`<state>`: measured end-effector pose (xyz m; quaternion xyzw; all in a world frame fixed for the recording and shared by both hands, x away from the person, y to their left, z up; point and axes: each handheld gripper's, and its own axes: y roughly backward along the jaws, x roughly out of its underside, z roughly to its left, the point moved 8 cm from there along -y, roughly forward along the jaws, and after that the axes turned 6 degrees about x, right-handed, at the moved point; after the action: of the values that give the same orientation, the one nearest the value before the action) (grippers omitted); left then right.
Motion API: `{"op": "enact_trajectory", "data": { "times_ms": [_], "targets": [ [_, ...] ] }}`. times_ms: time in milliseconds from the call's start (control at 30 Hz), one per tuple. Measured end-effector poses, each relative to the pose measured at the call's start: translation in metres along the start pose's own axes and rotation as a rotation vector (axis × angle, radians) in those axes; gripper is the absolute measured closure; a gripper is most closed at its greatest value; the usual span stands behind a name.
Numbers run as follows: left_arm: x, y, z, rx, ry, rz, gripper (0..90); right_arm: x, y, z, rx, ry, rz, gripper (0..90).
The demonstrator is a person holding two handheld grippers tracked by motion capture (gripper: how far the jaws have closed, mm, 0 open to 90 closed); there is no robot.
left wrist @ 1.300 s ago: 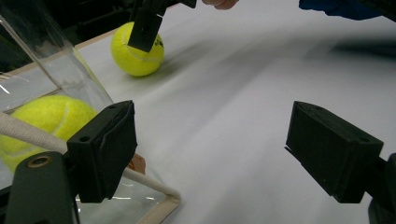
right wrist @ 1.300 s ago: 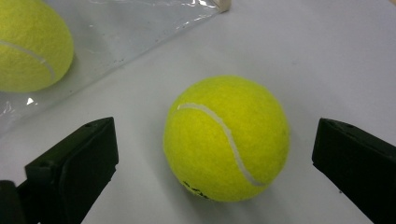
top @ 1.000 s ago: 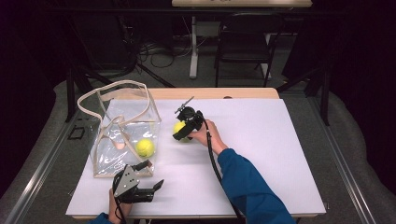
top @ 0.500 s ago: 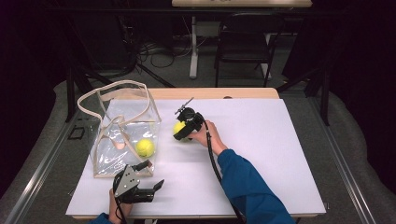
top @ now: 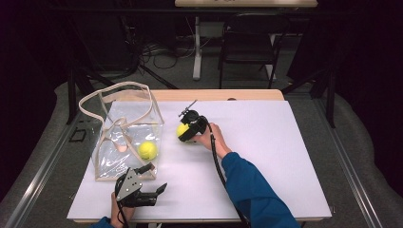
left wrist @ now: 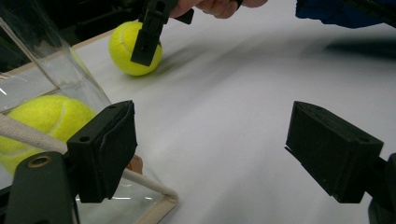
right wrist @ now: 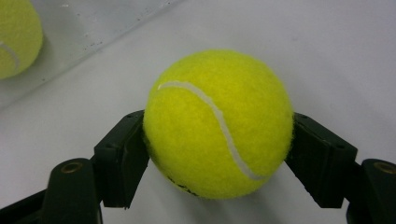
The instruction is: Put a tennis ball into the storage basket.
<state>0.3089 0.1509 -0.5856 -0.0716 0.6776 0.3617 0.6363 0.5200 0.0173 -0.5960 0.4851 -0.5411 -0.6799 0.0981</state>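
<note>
At centre frame the right gripper [top: 186,133], its jaws having just closed, now clamps the tennis ball [right wrist: 218,123] on the table [top: 285,156] beside the clear bag [top: 124,142], ready for lifting, while the left gripper [top: 153,183] gapes wide and empty.

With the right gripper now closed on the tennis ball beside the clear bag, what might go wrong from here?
1. The right gripper, whose jaws have just been closing, pinches the tennis ball low on its round sides, so it may squirt out when lifted.
2. The clear bag is soft, its strap handles arch over the mouth, and the open left gripper isn't holding it; the ball could snag or tip it.
3. The second ball inside could roll out.
</note>
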Motion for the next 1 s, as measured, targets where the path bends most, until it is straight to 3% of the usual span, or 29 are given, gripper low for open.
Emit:
{"op": "enact_trajectory", "data": {
  "times_ms": [333,700,1000],
  "targets": [
    [0.000,0.000,0.000,0.001,-0.002,0.001,15.9,0.001,0.009,-0.005,0.007,-0.014,-0.013,26.2],
    [0.000,0.001,0.000,-0.004,-0.003,-0.001,15.8,-0.001,0.017,0.006,0.002,0.045,-0.025,26.2],
    [0.000,0.000,0.000,-0.002,-0.002,0.000,15.9,-0.001,0.027,0.005,0.002,0.038,-0.040,26.4]
  ]
}}
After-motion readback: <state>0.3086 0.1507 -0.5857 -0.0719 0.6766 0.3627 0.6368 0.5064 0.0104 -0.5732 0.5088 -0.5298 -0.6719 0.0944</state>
